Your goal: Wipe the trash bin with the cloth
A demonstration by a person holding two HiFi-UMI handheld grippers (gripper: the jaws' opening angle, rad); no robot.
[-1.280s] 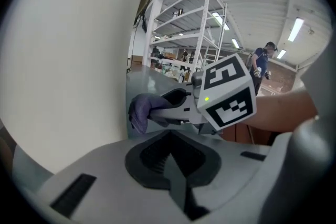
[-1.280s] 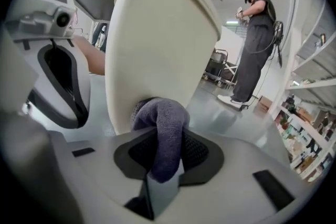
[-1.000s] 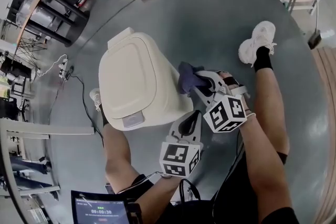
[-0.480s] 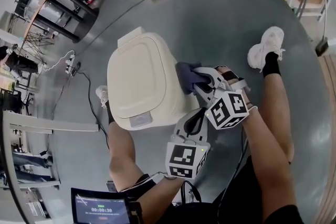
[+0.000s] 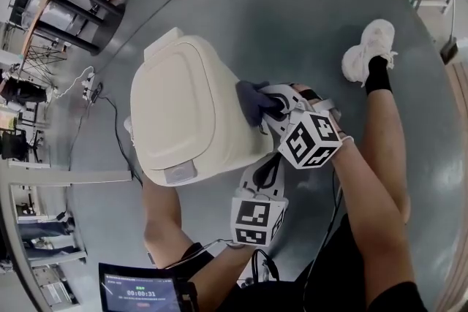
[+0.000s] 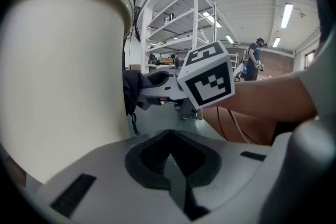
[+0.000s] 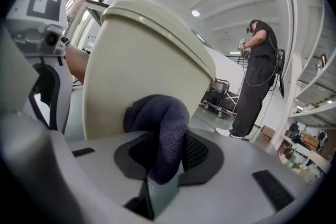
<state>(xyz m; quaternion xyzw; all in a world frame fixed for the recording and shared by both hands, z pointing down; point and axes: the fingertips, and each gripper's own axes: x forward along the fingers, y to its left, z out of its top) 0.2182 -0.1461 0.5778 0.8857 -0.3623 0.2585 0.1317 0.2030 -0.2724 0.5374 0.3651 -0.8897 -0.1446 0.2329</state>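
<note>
1. Where the grey floor (image 5: 307,4) fills the left of the head view, the cream trash bin (image 5: 190,113) stands with its lid shut, so its inside is hidden.
2. A black cable (image 5: 117,142) runs on the floor just left of the bin, and a screen (image 5: 139,292) sits at the bottom edge of the picture.
3. The left claw (image 5: 270,161) points at the bin's near right corner, with its marker cube below it.
4. In the left gripper view the left claw (image 6: 170,162) has its jaws closed together with nothing between them. The bin's pale wall (image 6: 63,65) rises just beside it at the left, and whether the two touch cannot be told.
5. The dark blue cloth (image 5: 252,100) lies pressed against the right side wall of the bin, below the lid's edge.
6. The right claw (image 5: 269,109) is clamped on that cloth and holds it to the wall.
7. In the right gripper view the cloth (image 7: 163,128) bulges up in a fold between the closed jaws of the right claw (image 7: 160,178) and meets the bin (image 7: 142,60) straight ahead.
8. At the right, the person's bare leg ends in a black sock and a white shoe (image 5: 369,47) on the floor, well apart from the bin.
</note>
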